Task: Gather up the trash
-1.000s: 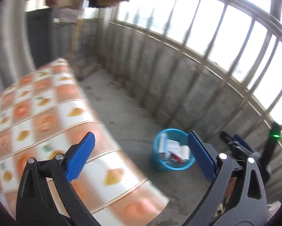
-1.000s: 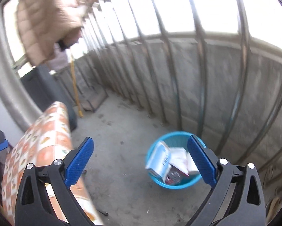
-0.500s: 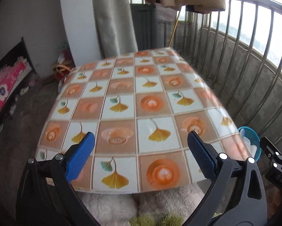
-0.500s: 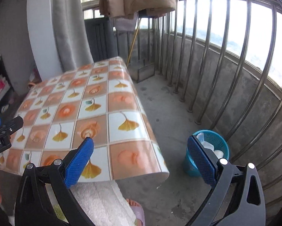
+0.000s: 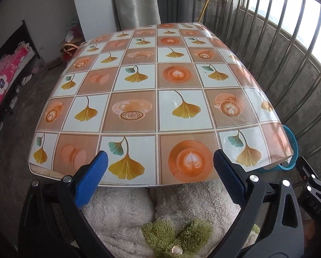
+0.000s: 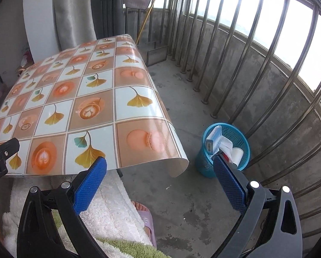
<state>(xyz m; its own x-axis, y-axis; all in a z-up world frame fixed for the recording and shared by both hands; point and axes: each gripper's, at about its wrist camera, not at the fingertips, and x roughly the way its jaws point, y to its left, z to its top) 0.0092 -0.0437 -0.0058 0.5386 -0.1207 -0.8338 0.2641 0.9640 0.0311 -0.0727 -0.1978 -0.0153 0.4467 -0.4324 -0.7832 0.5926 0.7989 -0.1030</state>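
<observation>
I have both grippers pulled in close to my lap, at the near edge of the table (image 5: 139, 99), and neither is carrying anything. The left gripper (image 5: 159, 177) stands with its blue pads spread wide, framing the front row of tablecloth squares at about 6 o'clock in its own view. The right gripper (image 6: 160, 177) is just as wide, its pads straddling the table's hanging corner and the bare concrete floor (image 6: 181, 107).

The trash is all in the blue basket (image 6: 242, 135), which stands on the floor at roughly 3 o'clock from the table's near right corner, close to the foot of the railing (image 6: 257, 60). In the right view I can make out a blue and white box (image 6: 213, 138), crumpled white paper (image 6: 227, 144) and a white cup (image 6: 237, 152) poking above the rim. In the left view only a sliver of the basket shows, past the drooping cloth at about 4 o'clock. I read its spot as practical: off the table, within reach of my right side.

The tabletop itself shows nothing but the leaf and coffee cup pattern, so I judge the collecting is done or close to it. I hold the pads apart because there is nothing left to pinch. The cloth's loose corner curls down over the edge; it could snag a pad if I swing low.
</observation>
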